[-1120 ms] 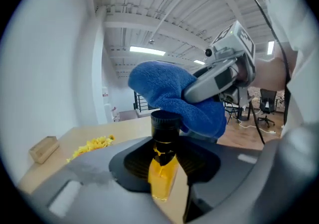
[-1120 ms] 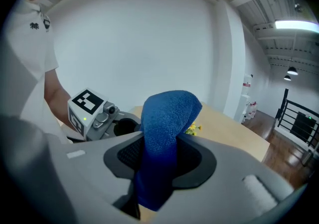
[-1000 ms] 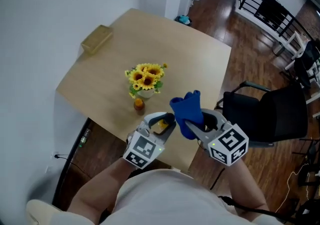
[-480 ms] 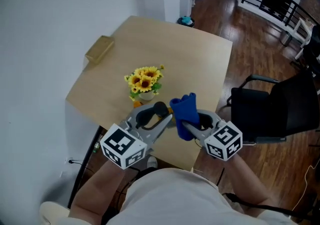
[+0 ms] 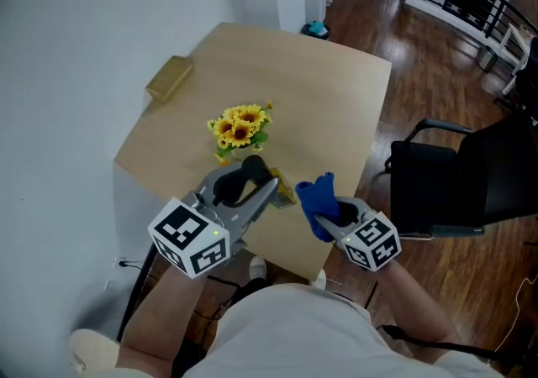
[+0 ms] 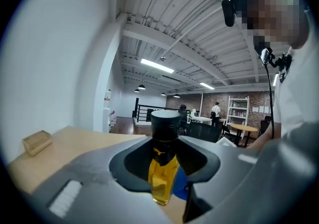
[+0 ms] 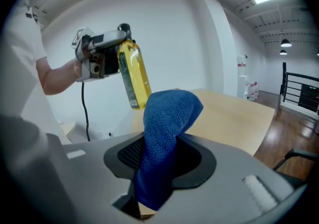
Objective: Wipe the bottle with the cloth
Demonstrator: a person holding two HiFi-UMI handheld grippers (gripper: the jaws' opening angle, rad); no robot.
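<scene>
**Bottle in one tong, cloth in the other, both held over the table's near edge**

The left gripper (image 5: 256, 183) is clenched on the bottle (image 6: 163, 180). Its own view shows the yellow body squeezed between the two jaws, with the black cap standing up above them. In the right gripper view the bottle sits in the upper left of the frame. It is lifted clear of the table (image 5: 319, 91) and tilted, cap uppermost.

The right gripper (image 5: 329, 215) is clamped on the blue cloth (image 5: 318, 198), which bulges up out of the jaws in a rounded fold. In the head view, low in the centre of the frame, the cloth is just beside the bottle. Whether the two touch I cannot tell.

Further up the frame, a pot of sunflowers (image 5: 238, 127) stands on the tabletop just beyond the left gripper. A small tan box (image 5: 170, 78) lies near the table's left edge. A black chair (image 5: 458, 179) stands on the wooden floor at the right side of the frame, beside the table.
</scene>
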